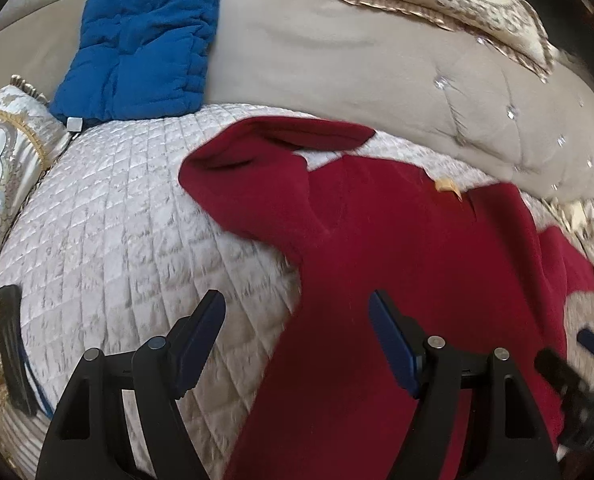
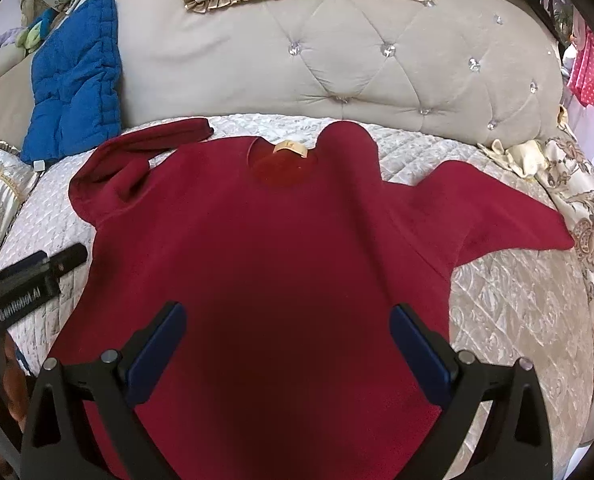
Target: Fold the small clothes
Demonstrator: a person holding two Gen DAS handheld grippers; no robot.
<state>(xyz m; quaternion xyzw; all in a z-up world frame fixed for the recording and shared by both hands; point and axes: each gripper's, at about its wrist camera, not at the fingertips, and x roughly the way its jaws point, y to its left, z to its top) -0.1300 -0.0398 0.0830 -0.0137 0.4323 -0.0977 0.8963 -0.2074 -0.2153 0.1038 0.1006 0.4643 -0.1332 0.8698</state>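
Right wrist view shows a dark red sweater [image 2: 265, 240] spread flat on the quilted bed cover [image 2: 505, 300], one sleeve doubled back, the other stretched out. Both the right gripper [image 2: 287, 320] and left gripper [image 1: 297, 308] hang above it, jaws apart and empty.

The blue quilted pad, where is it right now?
In the right wrist view the blue quilted pad leans against the tufted sofa back at upper left, beyond the red sweater's folded sleeve.

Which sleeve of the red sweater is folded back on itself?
The left-hand sleeve, nearest the blue cushion; the other sleeve lies spread out flat.
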